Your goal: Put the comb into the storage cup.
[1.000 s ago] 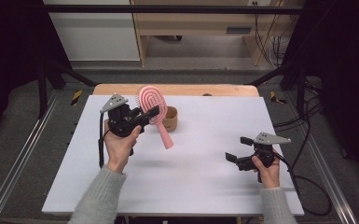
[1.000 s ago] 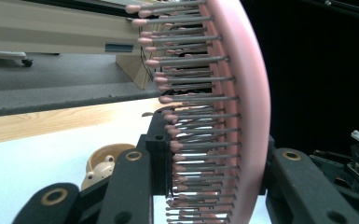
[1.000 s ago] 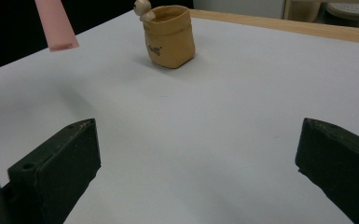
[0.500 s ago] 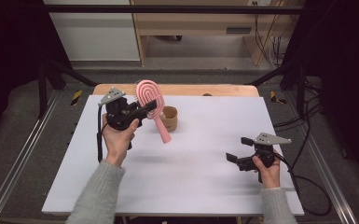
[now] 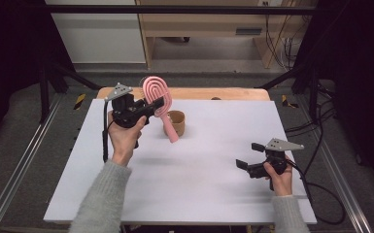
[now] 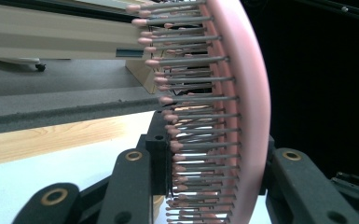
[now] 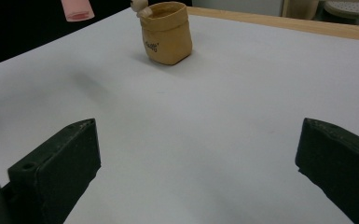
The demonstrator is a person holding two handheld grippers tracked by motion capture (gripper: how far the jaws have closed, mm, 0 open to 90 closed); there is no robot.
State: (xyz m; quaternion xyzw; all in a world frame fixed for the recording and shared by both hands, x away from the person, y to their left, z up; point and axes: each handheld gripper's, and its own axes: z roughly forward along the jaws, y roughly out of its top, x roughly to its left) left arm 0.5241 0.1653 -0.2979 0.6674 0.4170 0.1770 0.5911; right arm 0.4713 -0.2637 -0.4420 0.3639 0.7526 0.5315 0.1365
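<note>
A person is sitting at a white table [image 5: 184, 194], holding a two-jaw gripper in each hand. The left gripper [image 5: 159, 103] is gripping a pink hairbrush [image 5: 158, 92] by its oval head, lifted clear of the table, with the handle slanting down toward a small tan pouch [image 5: 176, 123] standing upright near the far middle of the table. The handle tip is hanging just beside or over the pouch's open top, probably so the brush can be lowered in handle first. In the left gripper view the jaws are pinching the head [image 6: 242, 112] across its bristles and back. The right gripper [image 5: 249, 156] is resting low near the right edge, well apart from the pouch, jaws spread wide and holding nothing, seemingly waiting. The pouch [image 7: 167, 32] is carrying small dark lettering, too blurred to read
</note>
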